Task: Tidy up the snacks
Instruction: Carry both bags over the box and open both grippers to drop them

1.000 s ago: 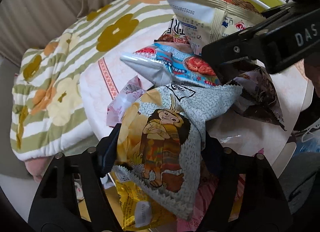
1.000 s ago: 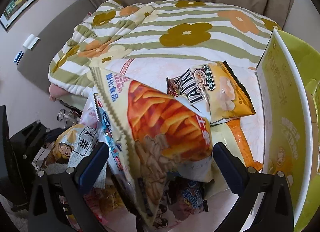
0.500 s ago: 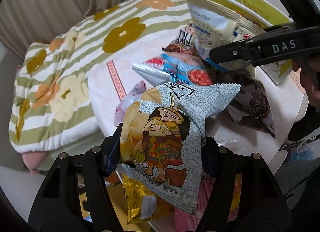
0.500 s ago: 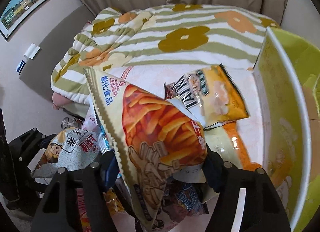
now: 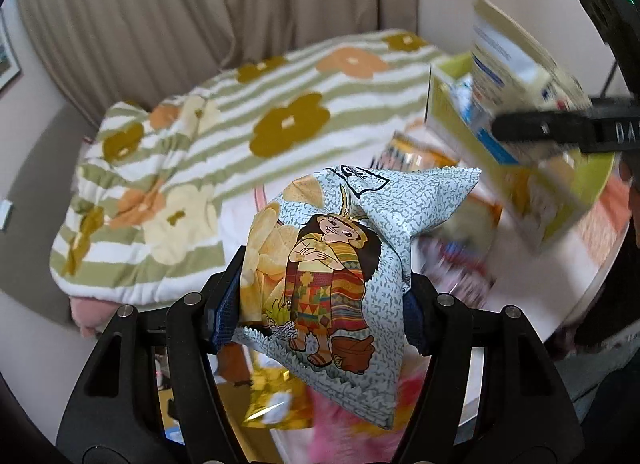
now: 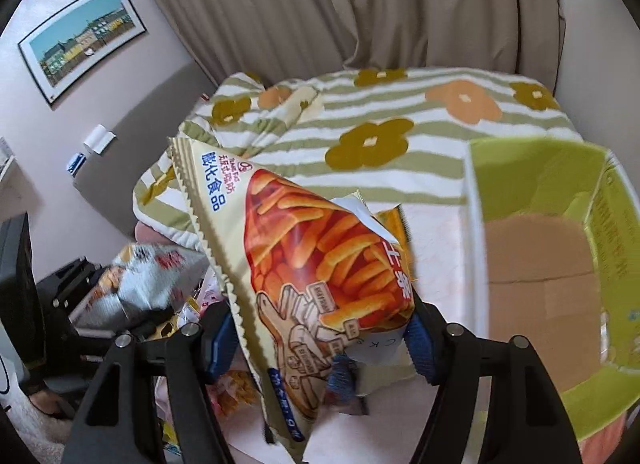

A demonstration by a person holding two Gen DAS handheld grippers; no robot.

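Bed with one flowered striped quilt (image 6: 400, 131), beige curtain (image 6: 360, 3), one framed picture (image 6: 82, 37). One green box (image 6: 536, 167). Left gripper (image 5: 322, 304) clamped on one patterned chip bag (image 5: 332, 264); right gripper (image 6: 320, 336) clamped on one orange-stick snack bag (image 6: 312, 256).

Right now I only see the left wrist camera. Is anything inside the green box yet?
Observer: Nothing that I can see. The right wrist view looks into the green box and shows only its bare brown cardboard bottom.
Operator: What's on the front of the bag in the other tongs?
Observer: The right tongs have just been closing and are shut on a cream bag that has orange snack sticks pictured on it.
Operator: What's that frame at the edge of my screen?
Observer: It's a framed picture of colourful buildings under a blue sky, hanging on the wall.
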